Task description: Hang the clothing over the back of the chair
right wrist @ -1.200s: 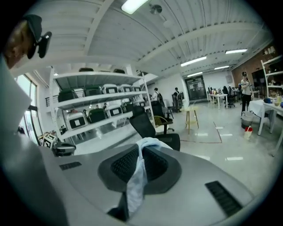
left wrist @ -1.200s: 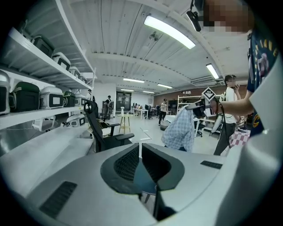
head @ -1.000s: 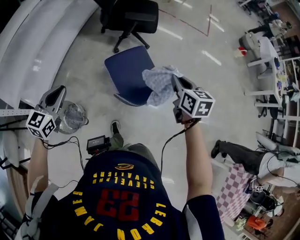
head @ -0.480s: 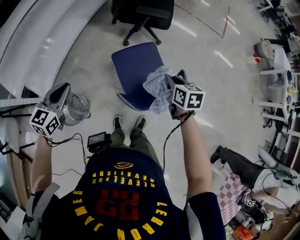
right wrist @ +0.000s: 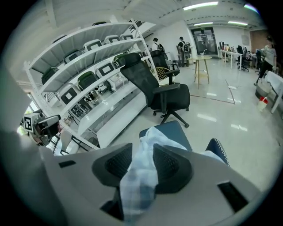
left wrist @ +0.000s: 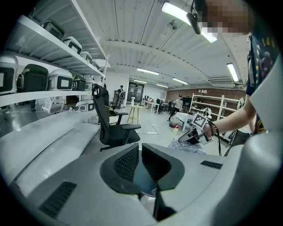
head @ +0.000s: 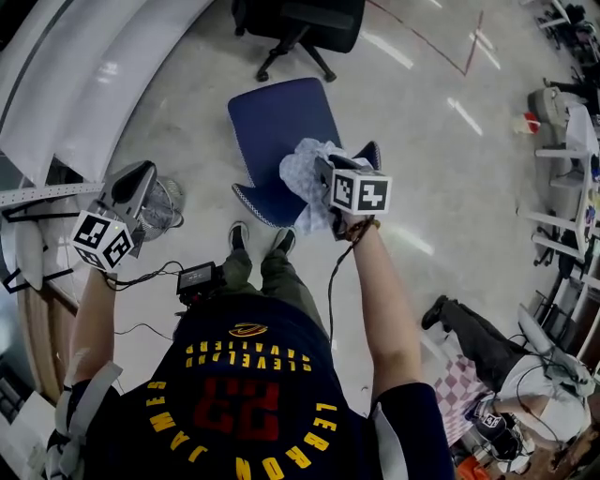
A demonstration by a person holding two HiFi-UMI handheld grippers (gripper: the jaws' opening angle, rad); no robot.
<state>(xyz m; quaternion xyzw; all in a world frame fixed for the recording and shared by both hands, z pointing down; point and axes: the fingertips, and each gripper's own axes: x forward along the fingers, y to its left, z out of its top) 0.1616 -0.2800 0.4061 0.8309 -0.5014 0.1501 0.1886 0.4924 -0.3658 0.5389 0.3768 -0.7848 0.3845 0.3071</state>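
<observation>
Your hand-held gripper's (right wrist: 142,150) jaws have just been opening, with the pale checked clothing (right wrist: 135,190) between them, above the blue chair (right wrist: 179,131).

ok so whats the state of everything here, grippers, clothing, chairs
right gripper: jaws have just been opening, clothing between them
left gripper: shut, nothing between the jaws
clothing: bunched up over the blue chair's back edge, not spread out
blue chair: upright, seat bare
black office chair: upright, nobody in it
</observation>
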